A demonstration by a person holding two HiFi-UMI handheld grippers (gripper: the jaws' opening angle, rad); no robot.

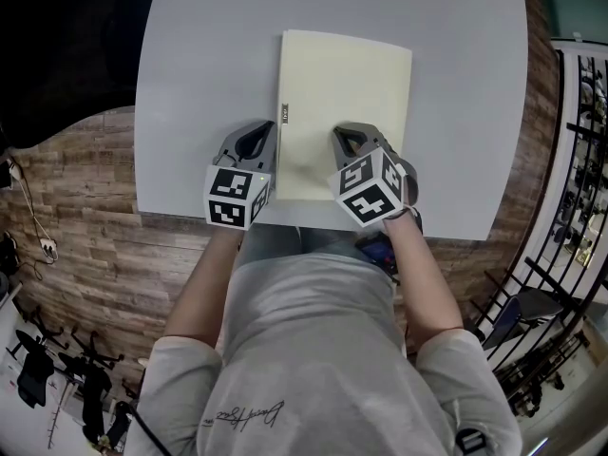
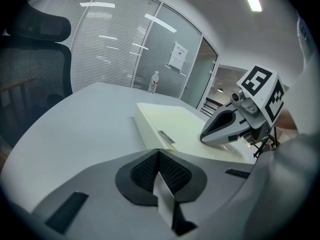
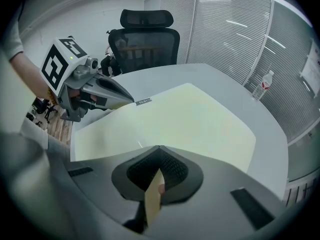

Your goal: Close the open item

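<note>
White surface (image 1: 190,84). Pale yellow flat case (image 1: 347,93) lies closed on it, centre, near front edge. Left gripper (image 1: 256,133) just beside case's left edge, jaws together, empty. Right gripper (image 1: 347,139) over case's near part, jaws together, empty. 1 bottle (image 2: 154,82) at far edge.

Right gripper (image 3: 158,149), jaws together, over closed pale folder (image 3: 195,119); left gripper (image 3: 126,99) at its edge

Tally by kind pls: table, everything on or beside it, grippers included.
table, white: 1
folder, pale yellow: 1
water bottle: 1
office chair, black: 1
grippers: 2, the left gripper and the right gripper
Total: 6
</note>
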